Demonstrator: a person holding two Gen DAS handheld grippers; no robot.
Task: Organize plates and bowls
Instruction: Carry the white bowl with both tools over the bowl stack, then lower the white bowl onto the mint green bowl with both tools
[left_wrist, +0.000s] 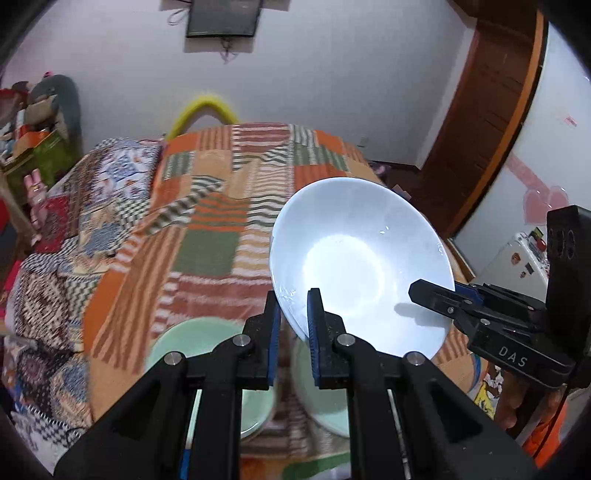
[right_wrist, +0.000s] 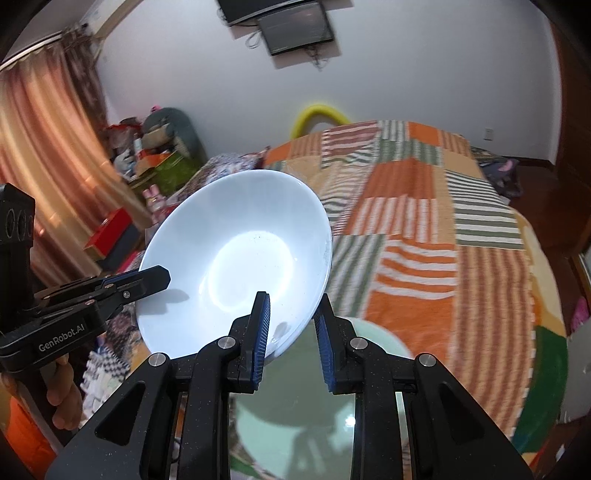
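Left gripper (left_wrist: 293, 314) on white bowl (left_wrist: 362, 266), green dishes (left_wrist: 207, 339) half hidden.

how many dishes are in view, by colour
white bowl: 1, held up at its rim by both claws, left and right
green dishes: 2, one on the left, one on the right, low on the patchwork cloth; whether these are plates or bowls is unclear
total: 3

Left gripper (left_wrist: 293, 321) and right gripper (right_wrist: 291, 328), fingers nearly closed, each pinching opposite rims of one tilted white bowl (left_wrist: 360, 266).
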